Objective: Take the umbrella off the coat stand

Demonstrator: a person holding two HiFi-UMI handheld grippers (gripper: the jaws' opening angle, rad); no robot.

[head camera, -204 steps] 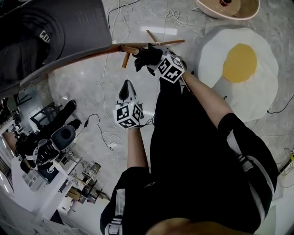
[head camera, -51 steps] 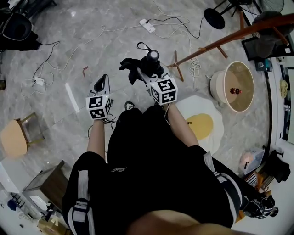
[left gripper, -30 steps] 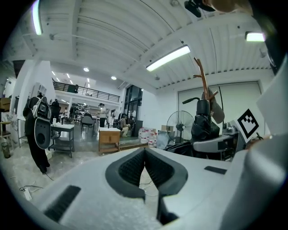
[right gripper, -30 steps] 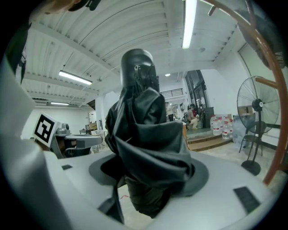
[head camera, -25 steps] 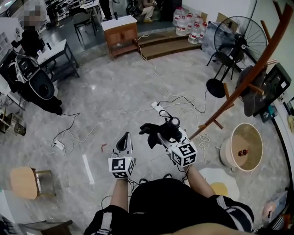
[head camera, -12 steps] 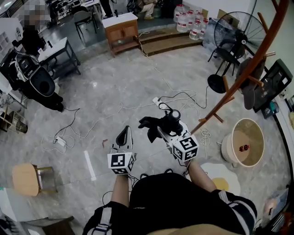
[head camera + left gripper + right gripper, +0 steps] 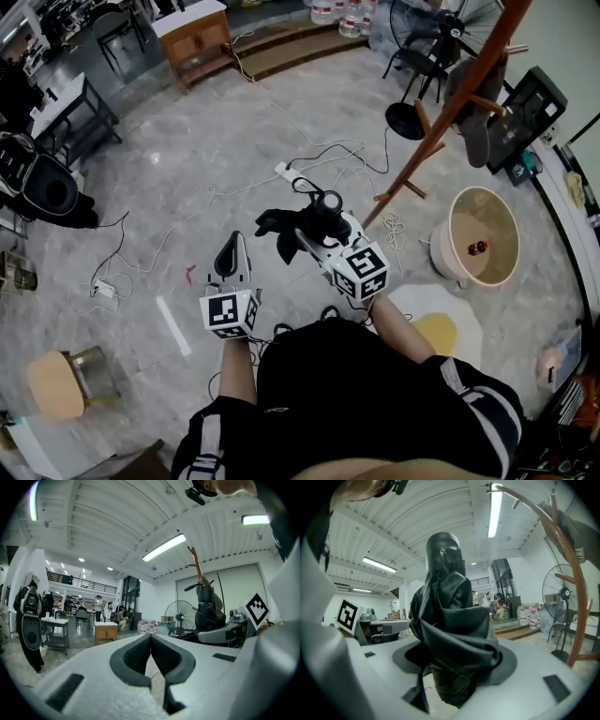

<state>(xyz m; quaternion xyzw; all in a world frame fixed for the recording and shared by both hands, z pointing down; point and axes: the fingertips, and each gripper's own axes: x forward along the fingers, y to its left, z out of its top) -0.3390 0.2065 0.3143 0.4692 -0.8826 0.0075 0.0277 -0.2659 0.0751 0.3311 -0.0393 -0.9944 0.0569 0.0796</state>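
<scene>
My right gripper [image 7: 454, 667]: fingers clamped on folded black fabric umbrella [image 7: 450, 616], axis upright | brown wooden coat stand [image 7: 441, 122] well apart, rightward | left gripper [image 7: 151, 653]: fingers together, empty

coat stand [image 7: 439, 122]: top cut off | umbrella [image 7: 450, 620]: lower end hidden

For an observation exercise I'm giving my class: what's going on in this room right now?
A person stands holding a gripper in each hand. The right gripper is shut on a folded black umbrella, held out in front of the body. The umbrella is already off the coat stand, which stands apart, up and to the right in the head view. The left gripper is shut with nothing between its jaws and takes no part.
</scene>
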